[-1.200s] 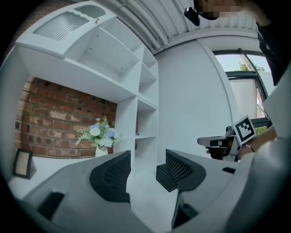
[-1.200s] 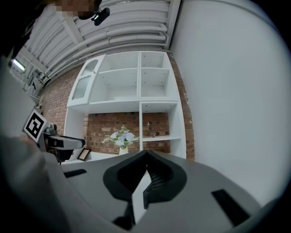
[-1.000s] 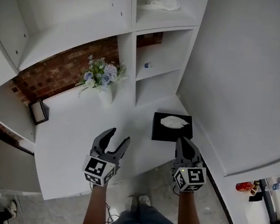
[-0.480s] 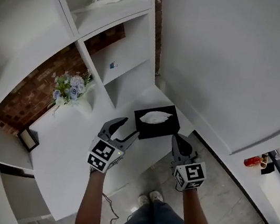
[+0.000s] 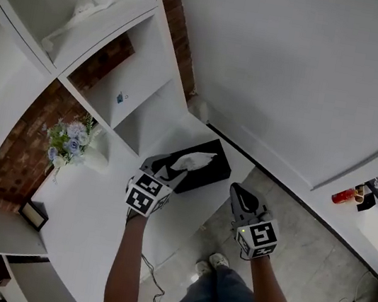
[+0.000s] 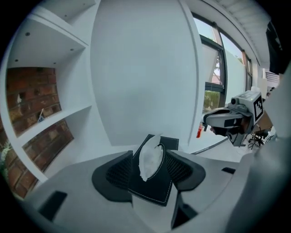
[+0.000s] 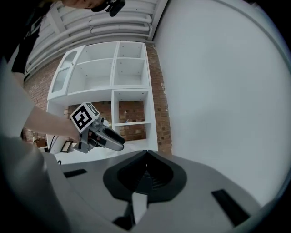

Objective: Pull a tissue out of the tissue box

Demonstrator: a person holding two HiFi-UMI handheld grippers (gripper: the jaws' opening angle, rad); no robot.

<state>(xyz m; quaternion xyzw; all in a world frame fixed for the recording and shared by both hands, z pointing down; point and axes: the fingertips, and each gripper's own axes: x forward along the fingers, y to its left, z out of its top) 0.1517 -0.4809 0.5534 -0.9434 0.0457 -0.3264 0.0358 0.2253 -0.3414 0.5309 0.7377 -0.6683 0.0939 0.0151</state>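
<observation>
A black tissue box (image 5: 203, 173) lies on the white counter (image 5: 92, 216), with a white tissue (image 5: 193, 160) sticking up from its slot. My left gripper (image 5: 165, 173) is open at the box's near end. In the left gripper view the box (image 6: 152, 184) lies between the two spread jaws and the tissue (image 6: 149, 160) stands right in the gap of the left gripper (image 6: 151, 159), untouched by either jaw. My right gripper (image 5: 236, 189) hangs off the counter's edge over the floor, shut and empty. In its own view the right gripper (image 7: 145, 157) points toward the shelves, jaw tips together.
A white vase of blue and white flowers (image 5: 67, 148) stands on the counter at the left. White cubby shelves (image 5: 134, 94) back the counter; a white cloth (image 5: 91, 5) lies on an upper shelf. A plain white wall (image 5: 315, 82) rises on the right. Grey floor (image 5: 314, 261) lies below.
My left gripper has moved forward to the tissue box, which now sits between its open jaws. The head view has swung left to right. The right gripper stays shut beside the counter.
</observation>
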